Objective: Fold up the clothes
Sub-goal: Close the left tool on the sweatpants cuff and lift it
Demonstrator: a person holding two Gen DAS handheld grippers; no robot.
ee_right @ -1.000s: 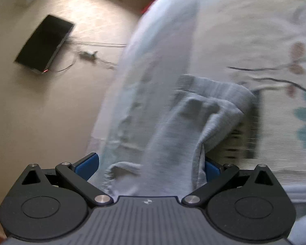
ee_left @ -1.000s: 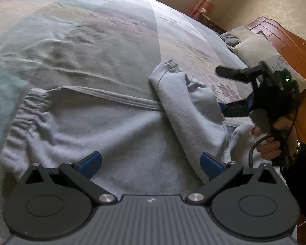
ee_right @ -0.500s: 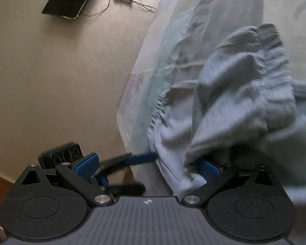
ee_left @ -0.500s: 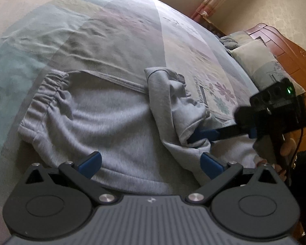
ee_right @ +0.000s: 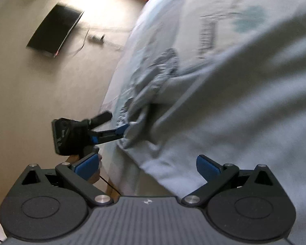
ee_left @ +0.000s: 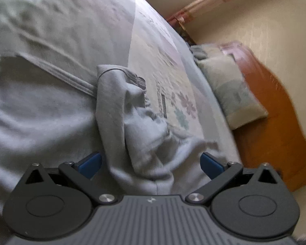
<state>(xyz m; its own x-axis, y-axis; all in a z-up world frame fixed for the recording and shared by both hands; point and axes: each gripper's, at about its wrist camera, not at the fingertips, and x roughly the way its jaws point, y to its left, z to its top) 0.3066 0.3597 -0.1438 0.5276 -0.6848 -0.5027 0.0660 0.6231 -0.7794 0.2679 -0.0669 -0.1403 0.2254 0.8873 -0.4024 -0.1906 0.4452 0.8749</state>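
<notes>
- A pale grey fleece garment (ee_left: 40, 112) lies spread over the left side of the bed (ee_left: 81, 16), with a ribbed band running across it toward the middle.
- The left gripper (ee_left: 151, 164) hangs low over the cloth, its blue-padded jaws spread wide; a bunched fold of grey fabric (ee_left: 132, 122) sits between them, not pinched.
- Right of that fold the flower-printed bedspread (ee_left: 181, 106) lies bare, then a beige pillow (ee_left: 232, 94) against the orange-brown wooden headboard (ee_left: 279, 122).
- From the right wrist view, a flat black screen (ee_right: 55, 30) and trailing cable lie on the floor at left.
- The right gripper (ee_right: 145, 166) also stands agape over the garment's near edge at the side of the bed, gripping nothing.
</notes>
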